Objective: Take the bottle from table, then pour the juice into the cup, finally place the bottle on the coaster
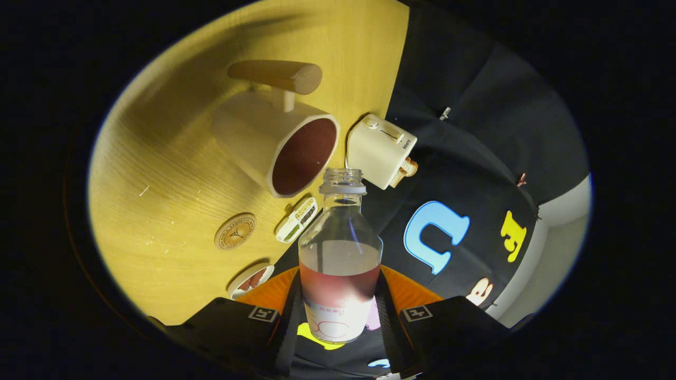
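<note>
Gripper view showed the gripper [338, 311] clamped on the bottle [340, 258], both fingers pressing its lower sides. The bottle was uncapped, reddish juice filling its lower part, its open mouth close by the rim of the cup [277, 140]. The cup stood on the wooden surface [158, 174], with the round coaster [235, 231] nearby.

A staged booth dressed as a home kitchen: black cloth wall [475, 137] hangs beyond the jaws, against a wooden counter [158, 174]. On that counter ahead of the jaws stand a cup [253, 132], small toaster [381, 150] and coaster [235, 231].
</note>
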A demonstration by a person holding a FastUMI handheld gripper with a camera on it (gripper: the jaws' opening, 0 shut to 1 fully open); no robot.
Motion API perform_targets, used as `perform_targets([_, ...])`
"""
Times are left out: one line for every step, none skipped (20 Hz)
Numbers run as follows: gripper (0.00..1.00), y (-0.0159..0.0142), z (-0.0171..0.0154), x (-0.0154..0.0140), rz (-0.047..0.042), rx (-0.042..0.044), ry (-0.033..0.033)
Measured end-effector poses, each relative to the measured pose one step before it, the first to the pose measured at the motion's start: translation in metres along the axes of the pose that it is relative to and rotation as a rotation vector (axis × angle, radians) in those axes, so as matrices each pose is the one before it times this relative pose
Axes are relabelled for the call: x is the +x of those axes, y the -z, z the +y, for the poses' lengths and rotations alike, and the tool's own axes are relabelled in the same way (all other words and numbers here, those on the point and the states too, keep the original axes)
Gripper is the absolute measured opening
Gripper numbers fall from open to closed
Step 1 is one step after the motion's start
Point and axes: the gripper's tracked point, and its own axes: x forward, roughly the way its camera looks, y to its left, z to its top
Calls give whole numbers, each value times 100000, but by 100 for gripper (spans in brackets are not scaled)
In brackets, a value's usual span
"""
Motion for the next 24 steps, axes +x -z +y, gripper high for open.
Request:
perform_targets([70, 22, 434, 98, 827, 4138, -1398])
perform_targets([70, 109, 584, 25, 998, 4095, -1423])
perform_targets([70, 40, 260, 28, 1158, 4306, -856])
perform_targets([70, 166, 308, -97, 931, 4814, -534])
perform_targets([70, 195, 487, -97, 1273, 5553, -1001])
perform_targets([70, 325, 444, 16, 1580, 6714, -1239])
perform_targets([70, 260, 206, 23, 1412, 7971, -1009])
perform_targets([70, 41, 32, -172, 764, 9407, -734])
perform_targets([70, -170, 243, -106, -293, 10614, -1539])
perform_targets([70, -285, 358, -229, -1114, 10911, -1368])
perform_targets([70, -398, 134, 160, -950, 9869, -415])
perform_targets([70, -458, 25, -30, -1659, 8506, 85])
perform_targets([70, -532, 123, 43, -2248, 7833, 360])
perform_targets([70, -227, 29, -48, -1425, 7161, 728])
perform_targets([70, -34, 102, -93, -1478, 7298, -106])
perform_targets([71, -167, 227, -91, -1641, 7310, -248])
perform_targets([71, -118, 84, -149, -1313, 6966, -259])
perform_targets([71, -31, 158, -178, -1500, 7060, -775])
perform_targets([71, -222, 150, -38, -1798, 7721, -1090])
perform_targets([70, -228, -63, -191, -1283, 6031, -831])
perform_targets([70, -302, 154, -192, -1582, 6842, -1243])
perform_targets([70, -210, -94, -50, -1228, 6700, -907])
perform_targets([70, -215, -493, -34, -604, 6592, -5])
perform_targets([71, -458, -755, -124, -1219, 6219, 1110])
